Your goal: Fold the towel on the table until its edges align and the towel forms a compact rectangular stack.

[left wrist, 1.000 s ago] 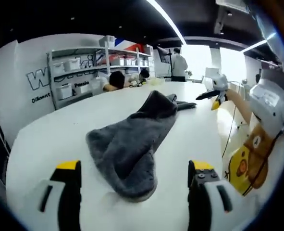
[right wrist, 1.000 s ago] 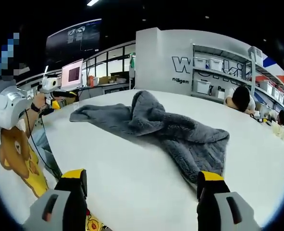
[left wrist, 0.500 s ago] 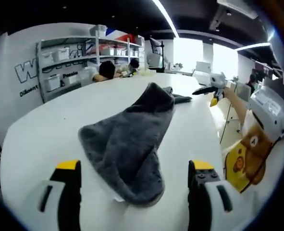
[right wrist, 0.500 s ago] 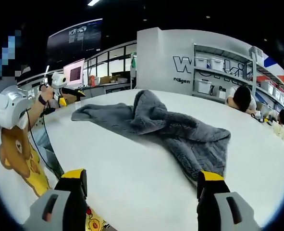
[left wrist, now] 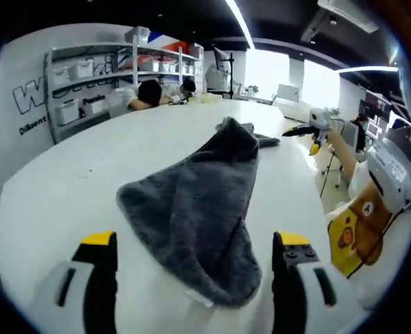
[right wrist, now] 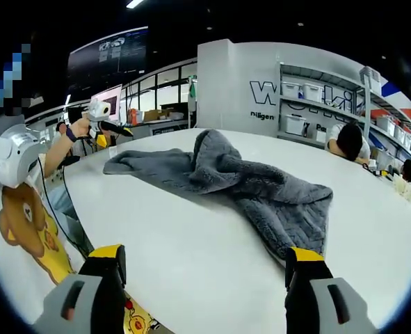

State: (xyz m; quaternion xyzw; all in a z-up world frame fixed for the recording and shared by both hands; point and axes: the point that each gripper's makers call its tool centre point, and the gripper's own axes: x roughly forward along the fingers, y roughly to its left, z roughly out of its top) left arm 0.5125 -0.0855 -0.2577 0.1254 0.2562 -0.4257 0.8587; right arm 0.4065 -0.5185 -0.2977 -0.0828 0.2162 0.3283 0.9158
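Towel (left wrist: 202, 209) lies crumpled on the table (left wrist: 66, 188); both grippers' fingers spread apart, empty

The far white wall (right wrist: 240, 76) behind the shelves (right wrist: 323, 104) carries large dark letters — only a "W" (left wrist: 26, 97) reads; the smaller line beneath stays illegible.

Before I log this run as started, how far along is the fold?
Nothing looks done: the towel lies crumpled and bunched on the table, no edges aligned. In hand: nothing; the left gripper and right gripper are both open, off the cloth. Left: spread it flat, then every fold into a compact rectangle.
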